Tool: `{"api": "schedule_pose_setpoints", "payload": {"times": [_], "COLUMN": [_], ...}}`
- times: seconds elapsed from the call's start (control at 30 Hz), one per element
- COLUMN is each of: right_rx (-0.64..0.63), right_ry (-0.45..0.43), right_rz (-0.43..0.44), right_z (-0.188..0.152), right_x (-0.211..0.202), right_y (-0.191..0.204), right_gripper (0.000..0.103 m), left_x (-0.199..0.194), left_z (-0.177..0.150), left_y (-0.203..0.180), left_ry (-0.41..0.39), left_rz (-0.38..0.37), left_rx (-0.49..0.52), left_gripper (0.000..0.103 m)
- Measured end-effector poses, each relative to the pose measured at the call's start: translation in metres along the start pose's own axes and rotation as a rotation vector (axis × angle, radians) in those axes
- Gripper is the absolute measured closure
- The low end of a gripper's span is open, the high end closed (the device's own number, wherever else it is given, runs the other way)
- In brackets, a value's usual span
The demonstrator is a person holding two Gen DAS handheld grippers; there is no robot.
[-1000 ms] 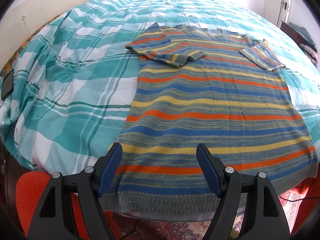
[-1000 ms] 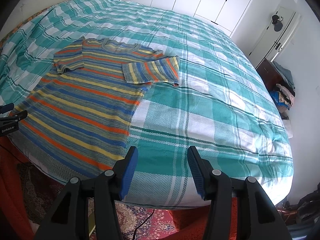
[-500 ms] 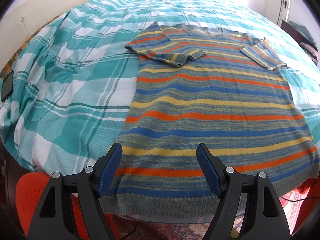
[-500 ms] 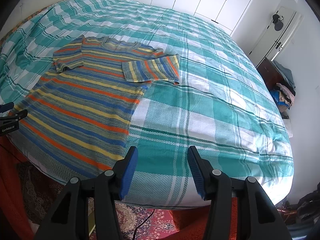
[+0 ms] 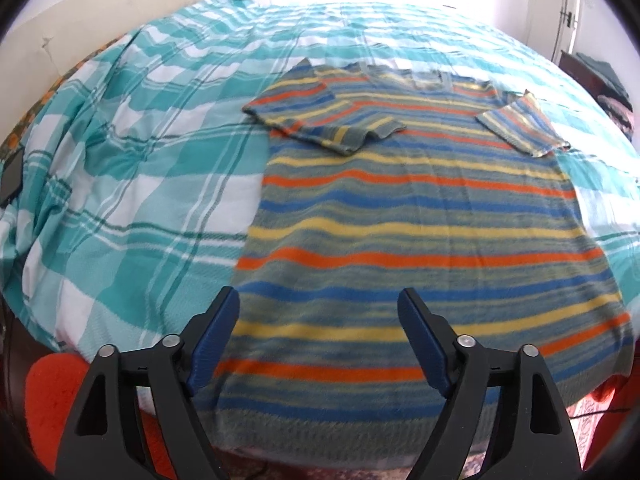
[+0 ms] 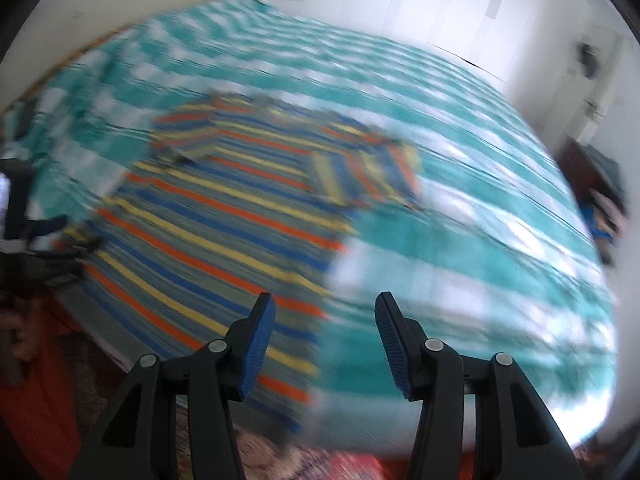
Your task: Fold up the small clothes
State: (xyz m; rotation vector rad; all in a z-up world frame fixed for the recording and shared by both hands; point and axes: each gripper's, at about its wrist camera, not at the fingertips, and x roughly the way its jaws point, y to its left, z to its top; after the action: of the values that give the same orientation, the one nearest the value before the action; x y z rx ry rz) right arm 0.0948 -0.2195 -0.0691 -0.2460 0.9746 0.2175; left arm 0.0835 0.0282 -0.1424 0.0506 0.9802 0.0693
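two sets of tongs, both apart and empty: left gripper (image 5: 319, 320) hovering above the hem of the striped knit t-shirt (image 5: 420, 240), jaws just widened with nothing between them; right gripper (image 6: 325, 334) over the shirt's lower right corner, jaws also just eased wider, nothing clamped. shirt lying flat near the foot edge of the teal plaid bedspread (image 5: 132, 168), both short sleeves already tucked in over the chest. best to pinch each hem corner cleanly, one layer stack per jaw, then lift evenly toward the collar so the stripes stay aligned. no containers in view; right view too blurred for finer detail.
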Motion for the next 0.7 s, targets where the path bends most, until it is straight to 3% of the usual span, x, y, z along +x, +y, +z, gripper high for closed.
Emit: {"api": "schedule_pose_setpoints", "payload": {"times": [0.07, 0.13, 0.2, 0.27, 0.3, 0.4, 0.53, 0.63, 0.7], "right_rx": [0.005, 0.034, 0.052, 0.057, 0.061, 0.054, -0.075, -0.228, -0.299], "right_ry": [-0.002, 0.068, 0.194, 0.298, 0.303, 0.298, 0.133, 0.054, 0.081], "right_rz": [0.111, 0.196, 0.214, 0.216, 0.229, 0.254, 0.157, 0.109, 0.110], "right_z": [0.004, -0.002, -0.020, -0.039, -0.045, -0.036, 0.031, 0.079, 0.090], "right_x": [0.019, 0.053, 0.090, 0.109, 0.108, 0.090, 0.078, 0.116, 0.152], "right_y": [0.008, 0.012, 0.011, 0.005, 0.000, -0.018, -0.036, -0.029, -0.023], "right_gripper": [0.046, 0.046, 0.046, 0.046, 0.046, 0.047, 0.046, 0.046, 0.046], "left_x": [0.006, 0.016, 0.029, 0.028, 0.027, 0.029, 0.033, 0.035, 0.035], "left_z": [-0.001, -0.005, -0.012, -0.015, -0.015, -0.015, -0.012, -0.012, -0.012], "left_y": [-0.007, -0.013, -0.019, -0.022, -0.022, -0.019, -0.017, -0.015, -0.014], "left_ry": [0.010, 0.054, 0.125, 0.115, 0.111, 0.116, 0.120, 0.123, 0.124], "left_rz": [-0.003, -0.001, 0.000, 0.009, 0.011, 0.001, -0.008, -0.007, -0.007], "left_rx": [0.034, 0.074, 0.120, 0.141, 0.145, 0.132, 0.110, 0.098, 0.092], "left_gripper": [0.016, 0.015, 0.015, 0.015, 0.013, 0.012, 0.011, 0.009, 0.009]}}
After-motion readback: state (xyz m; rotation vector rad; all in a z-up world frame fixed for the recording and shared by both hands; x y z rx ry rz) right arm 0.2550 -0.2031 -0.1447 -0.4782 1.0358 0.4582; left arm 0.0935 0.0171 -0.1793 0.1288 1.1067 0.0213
